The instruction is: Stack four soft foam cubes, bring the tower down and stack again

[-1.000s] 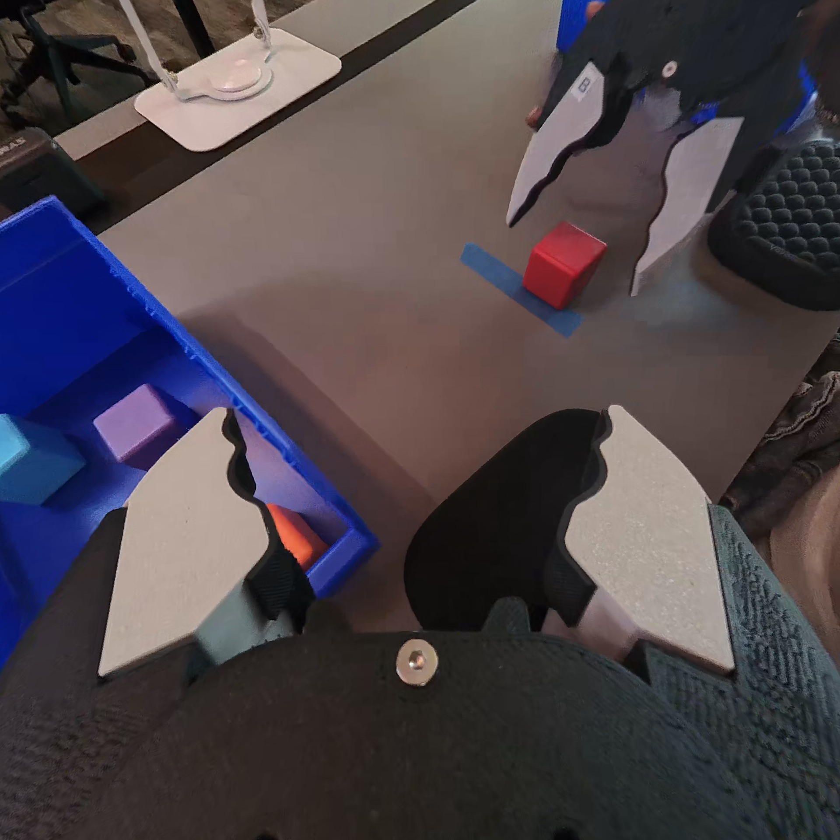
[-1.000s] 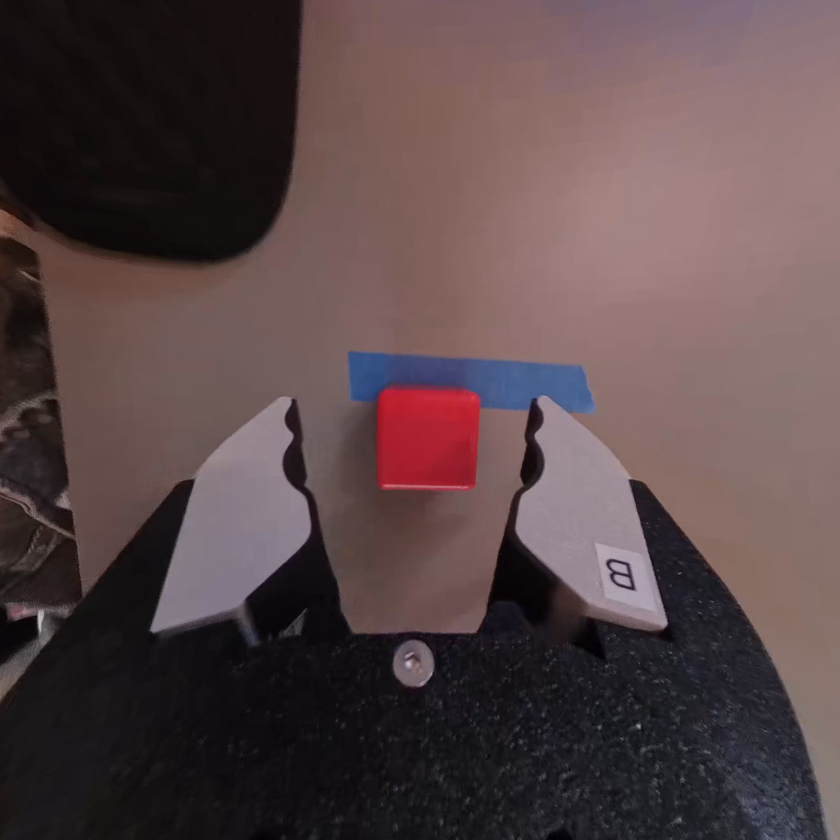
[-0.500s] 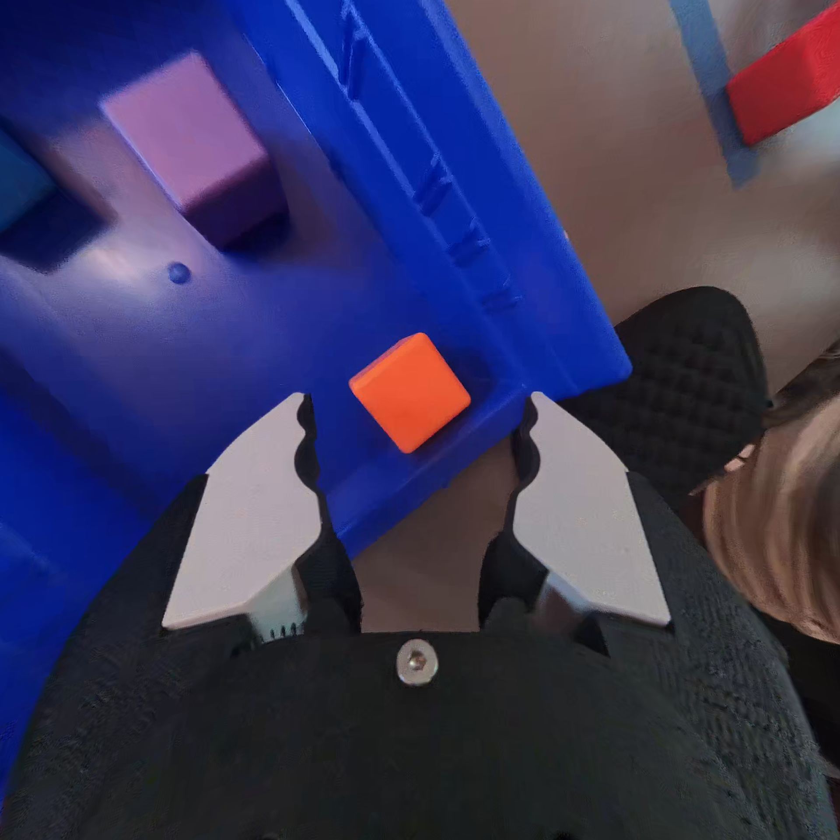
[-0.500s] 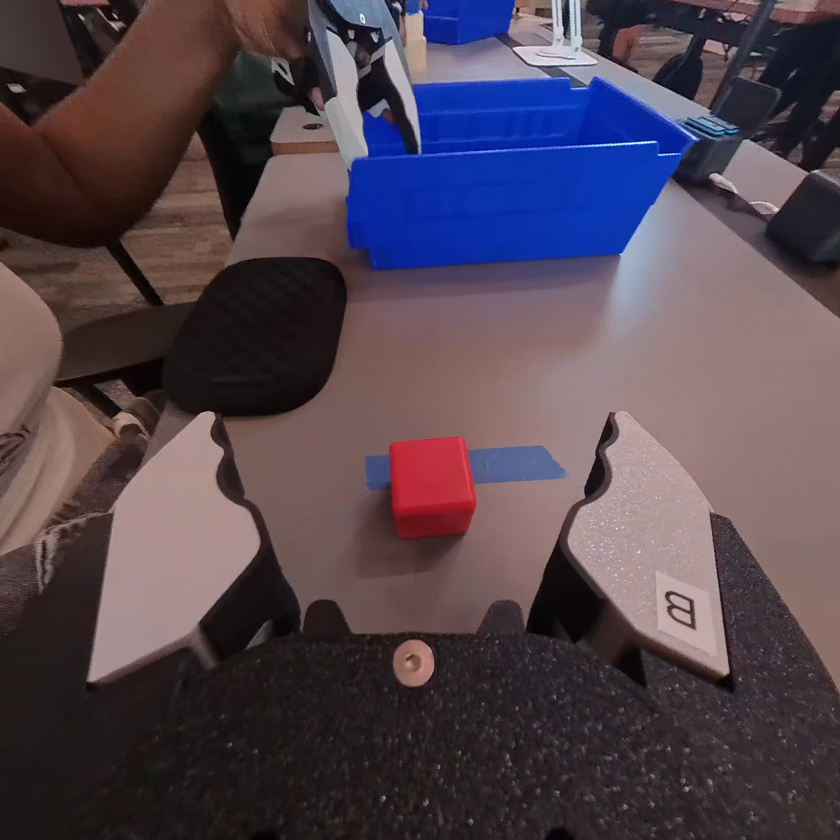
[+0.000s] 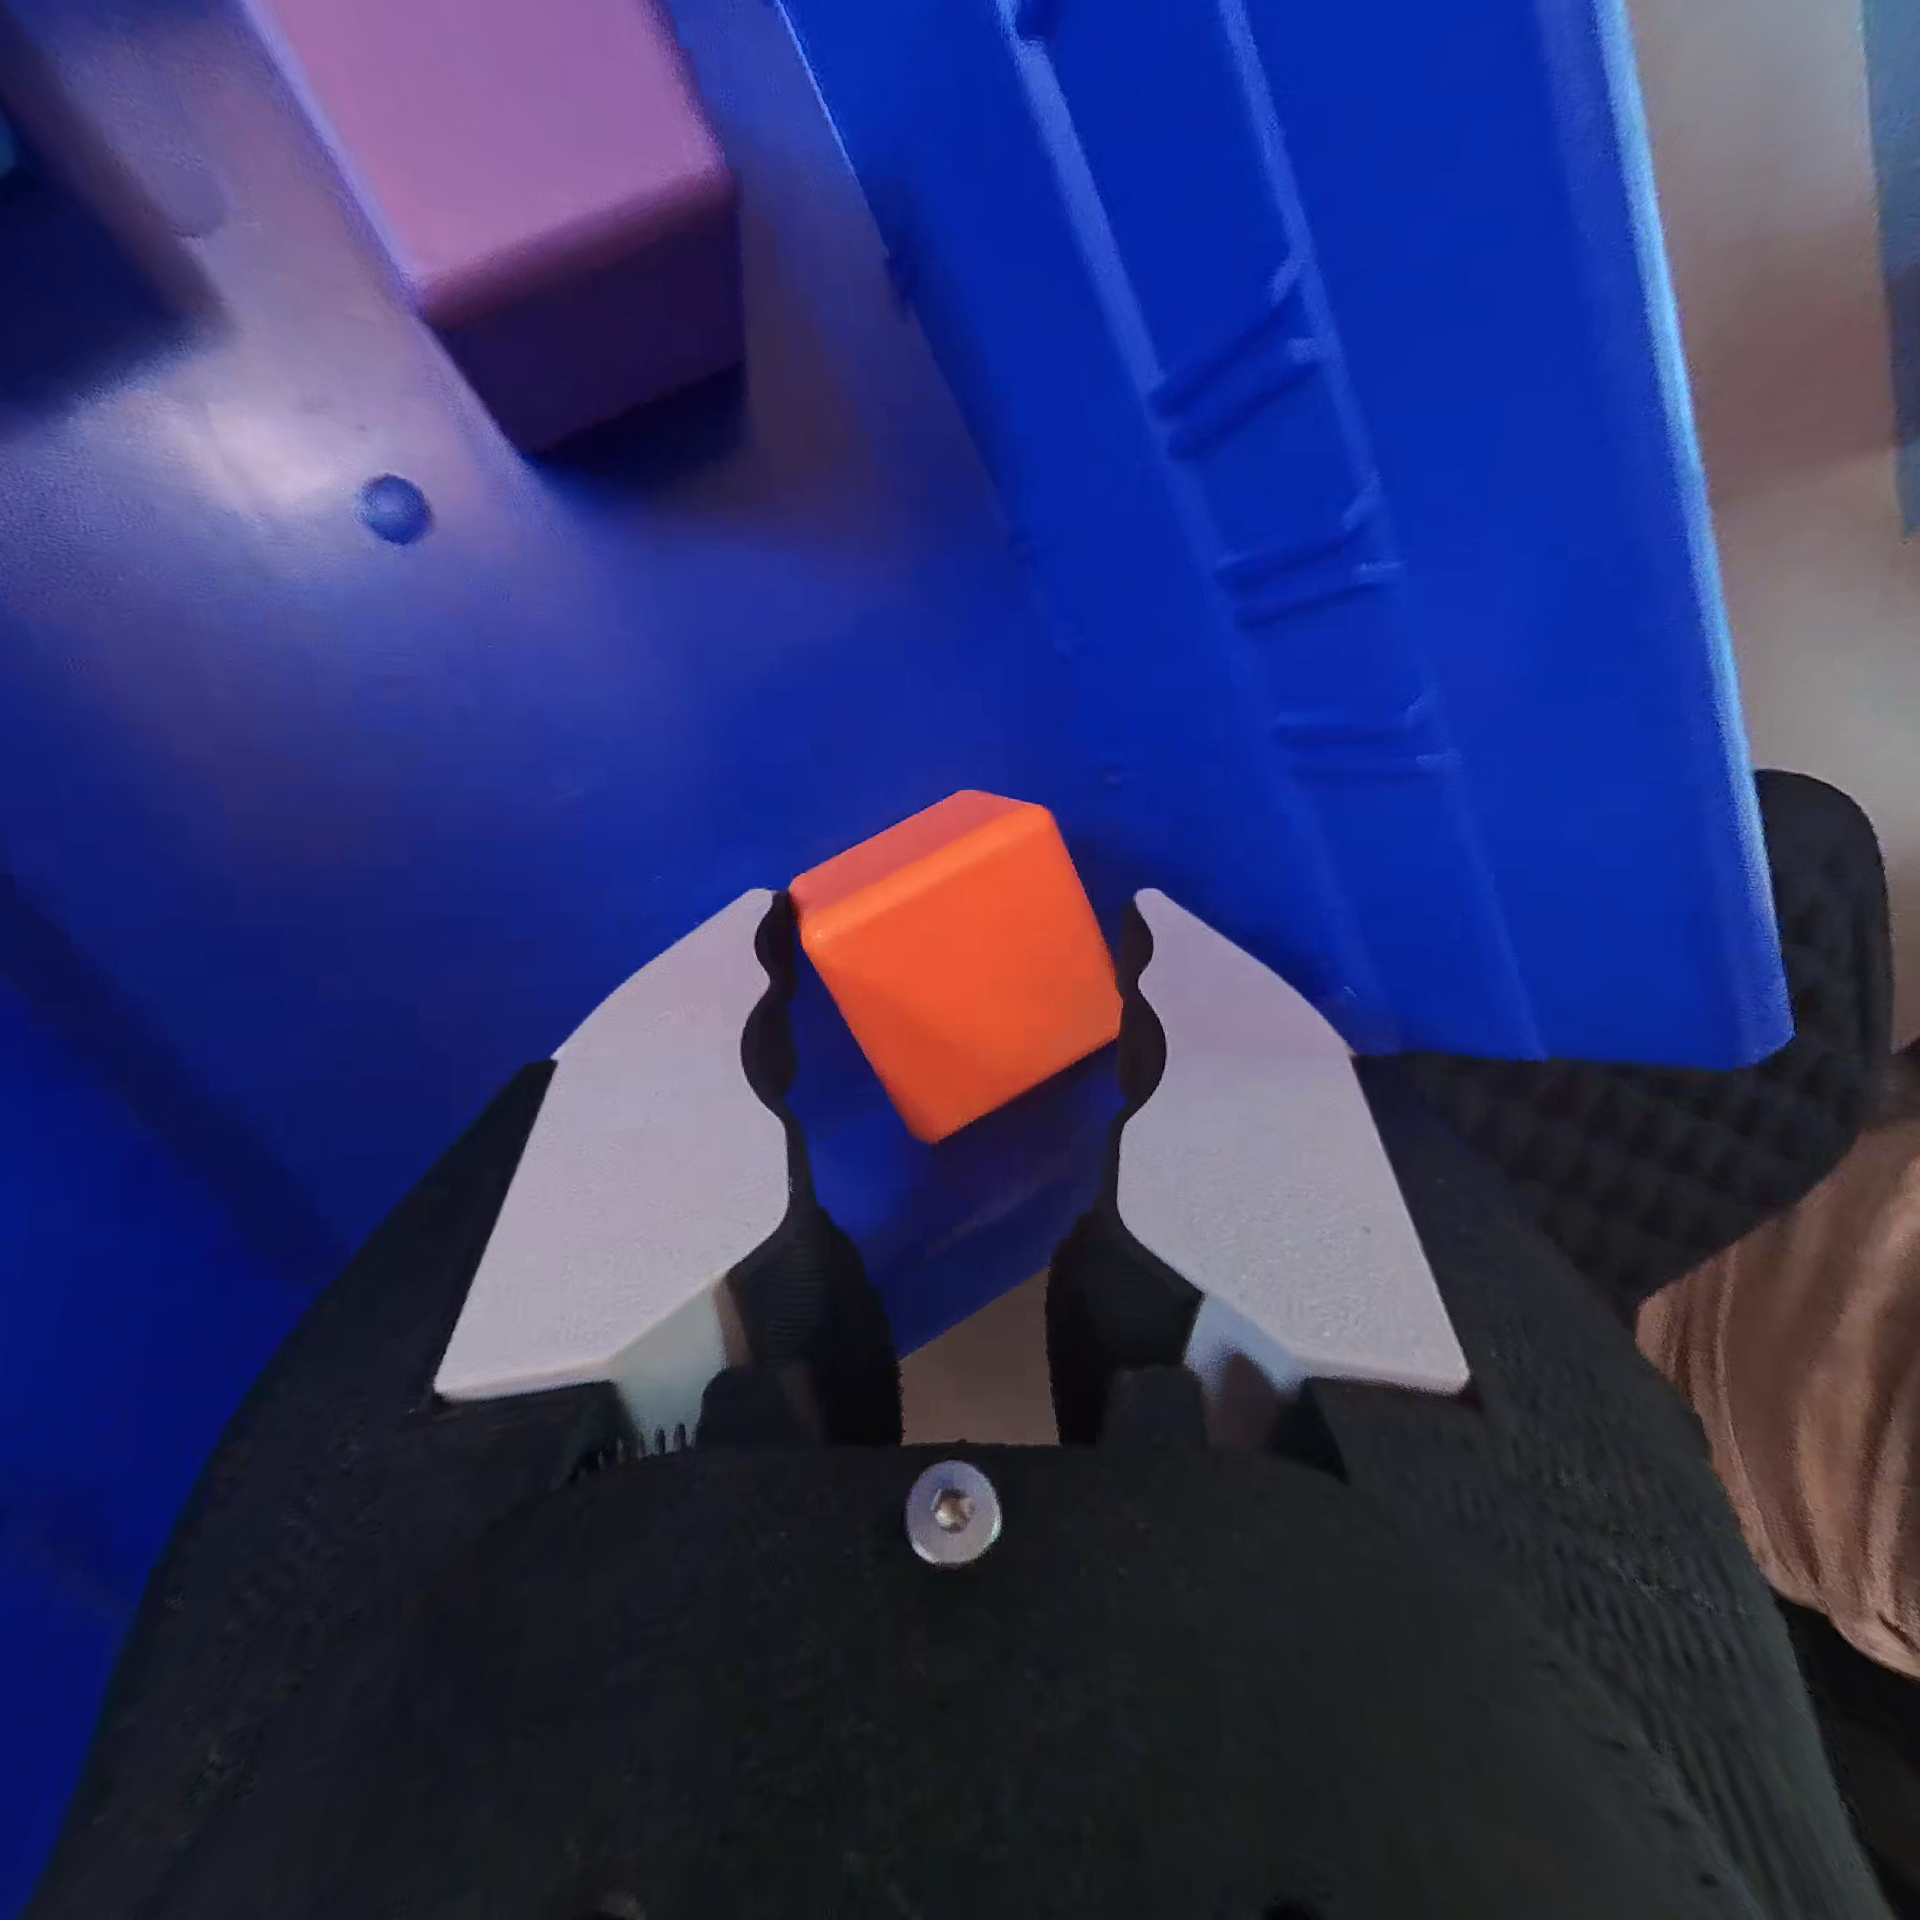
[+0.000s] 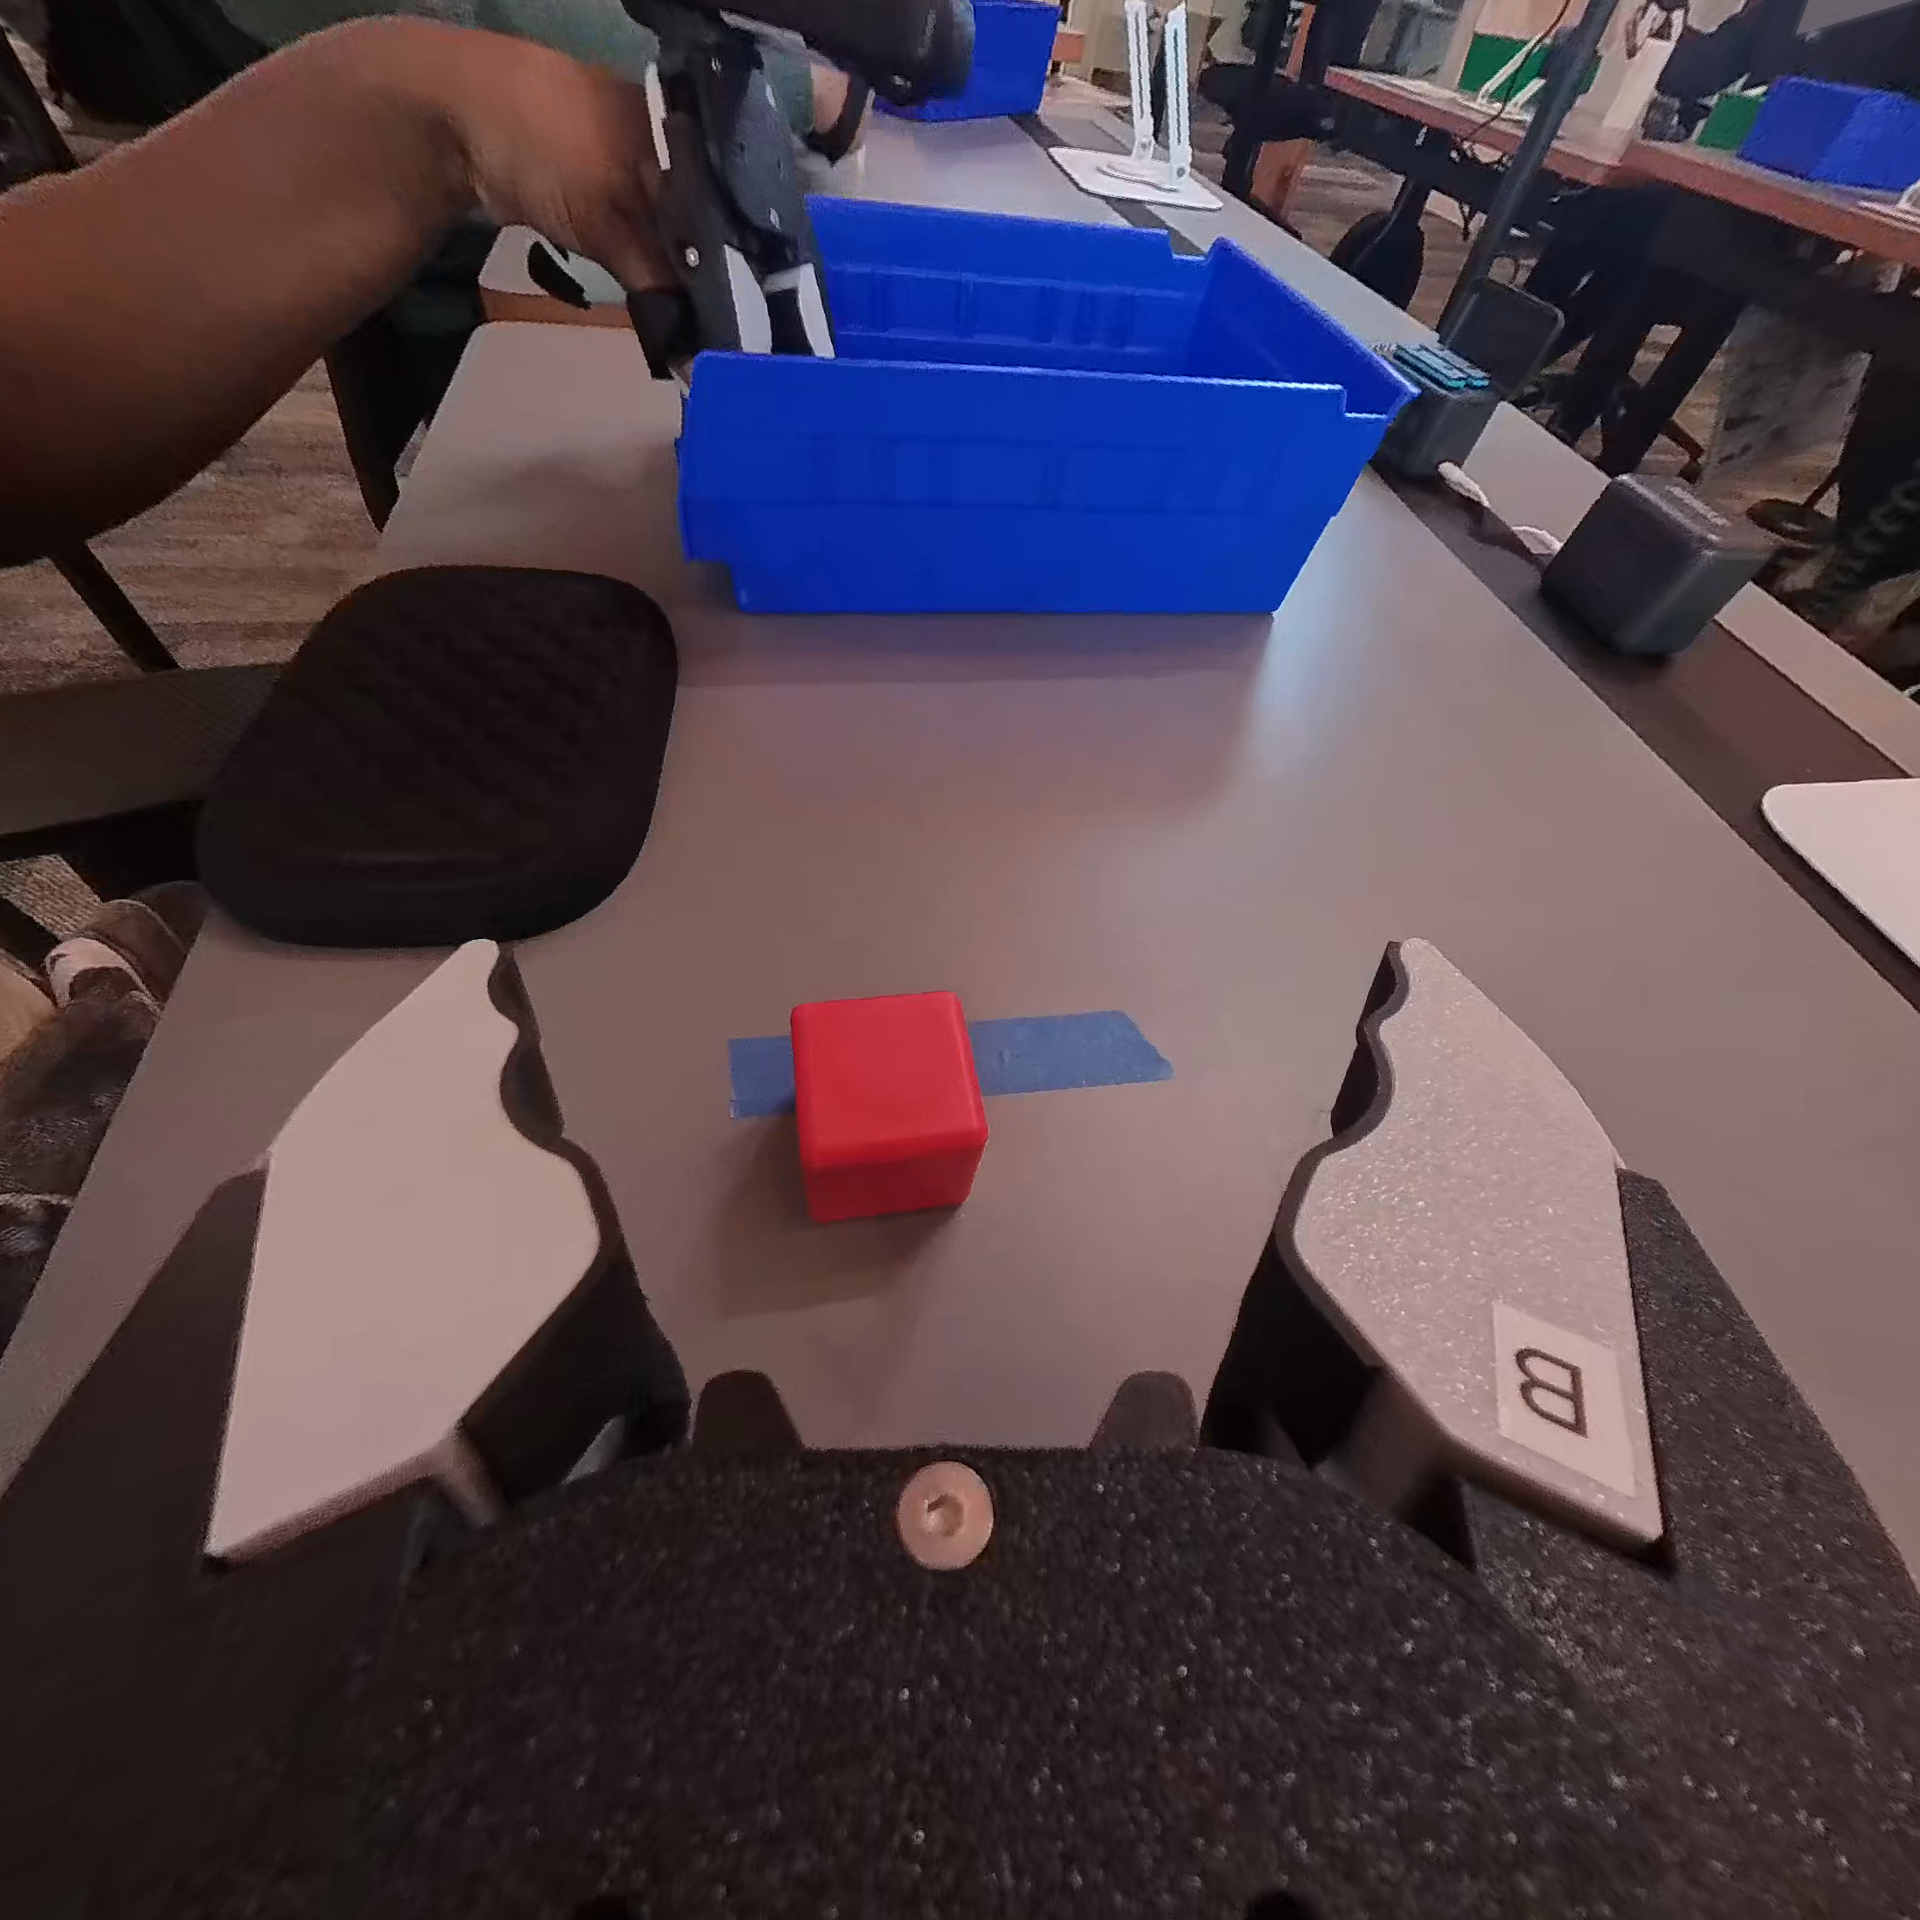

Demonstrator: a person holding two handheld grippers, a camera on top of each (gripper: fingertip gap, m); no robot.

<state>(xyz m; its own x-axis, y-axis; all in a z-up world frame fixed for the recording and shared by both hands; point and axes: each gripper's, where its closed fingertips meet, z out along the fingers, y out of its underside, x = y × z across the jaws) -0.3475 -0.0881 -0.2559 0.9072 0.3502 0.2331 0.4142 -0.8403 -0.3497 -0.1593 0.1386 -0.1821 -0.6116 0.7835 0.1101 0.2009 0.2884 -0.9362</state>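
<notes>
My left gripper (image 5: 954,914) reaches down into the blue bin (image 5: 1351,520), and its fingers close on two opposite corners of an orange cube (image 5: 956,987) near the bin's corner. A purple cube (image 5: 530,177) lies farther in on the bin floor. In the right wrist view, a red cube (image 6: 883,1101) sits on a strip of blue tape (image 6: 1060,1049) on the grey table. My right gripper (image 6: 945,956) is open and empty, held just short of the red cube with its fingers wide to either side. The left gripper (image 6: 748,301) shows there at the bin's (image 6: 1018,499) near-left corner.
A black textured pad (image 6: 447,748) lies at the table's left edge, also visible in the left wrist view (image 5: 1662,1091). A grey box (image 6: 1652,561) and a white plate edge (image 6: 1860,852) sit at the right. A person's arm (image 6: 260,291) reaches over the left side. The left gripper's tips are roughly 30 cm from the right gripper's.
My left gripper has swung over the bin, gone down to the orange cube and closed on it. My right gripper has drawn back from the red cube and opened wider.
</notes>
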